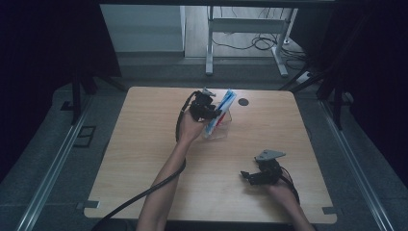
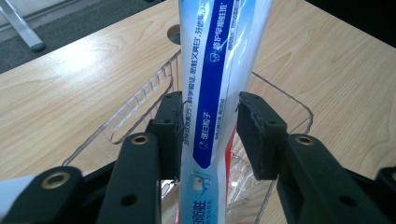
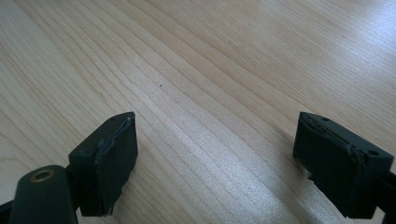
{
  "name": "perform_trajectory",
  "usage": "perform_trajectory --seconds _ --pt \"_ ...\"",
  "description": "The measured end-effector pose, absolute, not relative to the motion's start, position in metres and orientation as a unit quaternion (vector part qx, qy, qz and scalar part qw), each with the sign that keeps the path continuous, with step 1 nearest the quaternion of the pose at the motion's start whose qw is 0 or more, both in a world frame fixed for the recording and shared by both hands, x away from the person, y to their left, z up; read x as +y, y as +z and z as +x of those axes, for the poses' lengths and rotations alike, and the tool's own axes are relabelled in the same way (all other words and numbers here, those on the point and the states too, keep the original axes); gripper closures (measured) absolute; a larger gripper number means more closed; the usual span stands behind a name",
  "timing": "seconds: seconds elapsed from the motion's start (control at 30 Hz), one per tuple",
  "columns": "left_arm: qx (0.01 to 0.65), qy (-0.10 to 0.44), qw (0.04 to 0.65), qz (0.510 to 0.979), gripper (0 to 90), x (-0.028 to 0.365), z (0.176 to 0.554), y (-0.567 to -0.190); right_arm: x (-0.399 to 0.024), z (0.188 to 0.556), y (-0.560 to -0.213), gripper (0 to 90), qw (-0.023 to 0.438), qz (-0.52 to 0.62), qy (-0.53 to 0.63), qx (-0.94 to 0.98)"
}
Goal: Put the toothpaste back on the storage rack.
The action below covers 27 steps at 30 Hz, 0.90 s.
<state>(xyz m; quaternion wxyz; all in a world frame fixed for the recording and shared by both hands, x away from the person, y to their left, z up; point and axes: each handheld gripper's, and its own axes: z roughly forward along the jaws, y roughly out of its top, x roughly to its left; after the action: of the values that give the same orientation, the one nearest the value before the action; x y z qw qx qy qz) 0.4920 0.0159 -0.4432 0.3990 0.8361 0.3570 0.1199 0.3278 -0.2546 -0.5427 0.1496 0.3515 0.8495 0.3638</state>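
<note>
A white and blue toothpaste tube [image 1: 224, 105] [image 2: 219, 56] stands tilted in a clear plastic container [image 1: 220, 131] [image 2: 135, 102] at the table's far middle. My left gripper [image 1: 216, 114] [image 2: 209, 126] has one jaw on each side of the tube; the pads sit at its edges without squeezing it, so it stands open. Something red [image 2: 230, 149] shows low in the container behind the tube. My right gripper [image 1: 246, 175] [image 3: 215, 154] hovers near the front right of the table, open wide over bare wood with nothing between its jaws.
The wooden table [image 1: 144, 159] has a round dark hole [image 1: 243, 102] [image 2: 173, 33] just right of the container. Metal desk legs and cables [image 1: 260, 43] stand on the floor beyond the far edge. Metal rails run along both sides.
</note>
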Motion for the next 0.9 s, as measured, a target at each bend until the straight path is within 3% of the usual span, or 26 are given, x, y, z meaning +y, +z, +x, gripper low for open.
perform_trajectory --seconds 0.9 --pt "0.344 0.084 0.439 0.826 23.7 0.024 0.473 -0.433 -0.255 0.328 -0.543 13.8 0.150 0.351 0.364 0.850"
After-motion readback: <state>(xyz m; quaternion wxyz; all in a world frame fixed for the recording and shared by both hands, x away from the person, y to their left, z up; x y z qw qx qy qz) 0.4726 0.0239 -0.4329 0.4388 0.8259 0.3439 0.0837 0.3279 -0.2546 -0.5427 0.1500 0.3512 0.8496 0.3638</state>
